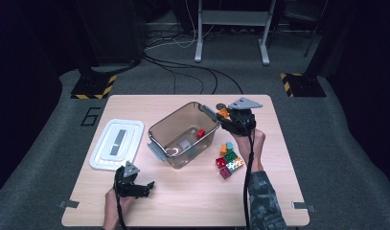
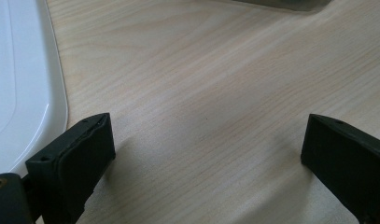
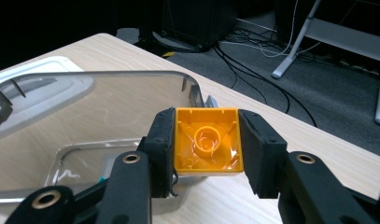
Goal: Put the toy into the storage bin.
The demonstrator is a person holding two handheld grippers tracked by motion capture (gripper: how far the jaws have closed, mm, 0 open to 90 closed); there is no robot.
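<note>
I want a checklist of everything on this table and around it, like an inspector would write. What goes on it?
Surface: pale wooden table, flat and dry.
Job's things: orange block clamped in the right gripper at the clear bin rim; red block inside the bin; loose coloured blocks beside the bin.
Clutter: white lid lying flat, left of the bin.
Grippers: right shut on the block; left gripper open, nothing between its jaws, low over the table.
Cables: black gripper cable along the right forearm; floor cables behind the table.
Surroundings: grey carpet, metal stand legs, striped floor plates.
</note>
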